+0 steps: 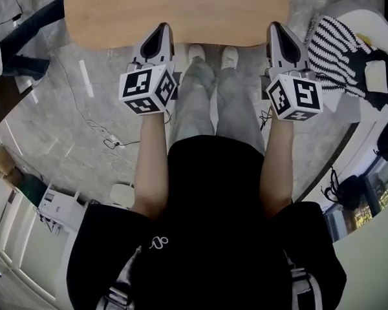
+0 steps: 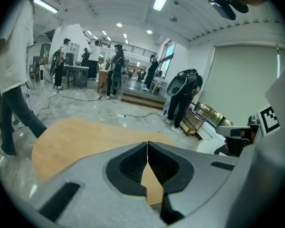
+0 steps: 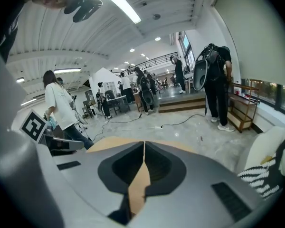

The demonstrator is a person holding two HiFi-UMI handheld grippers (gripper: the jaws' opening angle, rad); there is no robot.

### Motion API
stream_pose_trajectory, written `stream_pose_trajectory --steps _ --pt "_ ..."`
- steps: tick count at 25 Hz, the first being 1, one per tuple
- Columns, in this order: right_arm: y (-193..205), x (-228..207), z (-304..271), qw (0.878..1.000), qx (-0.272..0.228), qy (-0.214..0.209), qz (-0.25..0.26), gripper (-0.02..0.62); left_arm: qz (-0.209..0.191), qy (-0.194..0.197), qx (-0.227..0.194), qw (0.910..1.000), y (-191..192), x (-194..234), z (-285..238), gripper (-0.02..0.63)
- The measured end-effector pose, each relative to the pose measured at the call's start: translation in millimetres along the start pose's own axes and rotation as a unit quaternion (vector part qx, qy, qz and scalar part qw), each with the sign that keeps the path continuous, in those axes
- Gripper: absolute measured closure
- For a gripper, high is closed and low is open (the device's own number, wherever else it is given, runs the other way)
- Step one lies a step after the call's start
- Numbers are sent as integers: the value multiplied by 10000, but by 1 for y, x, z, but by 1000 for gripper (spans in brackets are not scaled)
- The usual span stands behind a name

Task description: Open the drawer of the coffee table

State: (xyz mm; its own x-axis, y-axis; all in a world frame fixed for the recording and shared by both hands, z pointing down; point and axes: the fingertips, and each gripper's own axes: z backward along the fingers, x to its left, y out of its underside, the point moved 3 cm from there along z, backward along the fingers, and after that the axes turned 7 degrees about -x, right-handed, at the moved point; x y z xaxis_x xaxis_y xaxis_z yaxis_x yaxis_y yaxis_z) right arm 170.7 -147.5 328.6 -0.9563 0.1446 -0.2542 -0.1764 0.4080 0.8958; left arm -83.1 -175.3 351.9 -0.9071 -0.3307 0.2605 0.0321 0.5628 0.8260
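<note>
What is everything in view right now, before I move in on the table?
Coffee table: one, light wood top, straight ahead.
Striped cloth: one, black and white, on the white seat at right.
Cables: a few, dark, on the grey floor at left.
People: several, in the background hall.
Shoes: two, white, by the table edge.
Left claw: grey, shut, empty.
Right claw: grey, shut, empty.

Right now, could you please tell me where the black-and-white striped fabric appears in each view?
Head view: the striped fabric lies at the upper right, beyond the right gripper.
Left gripper view: not in it.
Right gripper view: at the lower right edge.
Shared landmark: the wooden table top, ahead of the jaws in all three.
</note>
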Motion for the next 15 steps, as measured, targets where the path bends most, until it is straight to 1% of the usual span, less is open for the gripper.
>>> stream_pose_trajectory --steps 8,15 --pt "72 -16 3 9986 517 13 -99 583 72 -78 471 9988 70 17 -9 595" --pt "138 -21 5 9947 997 18 -264 583 178 -130 930 9954 133 28 -15 595"
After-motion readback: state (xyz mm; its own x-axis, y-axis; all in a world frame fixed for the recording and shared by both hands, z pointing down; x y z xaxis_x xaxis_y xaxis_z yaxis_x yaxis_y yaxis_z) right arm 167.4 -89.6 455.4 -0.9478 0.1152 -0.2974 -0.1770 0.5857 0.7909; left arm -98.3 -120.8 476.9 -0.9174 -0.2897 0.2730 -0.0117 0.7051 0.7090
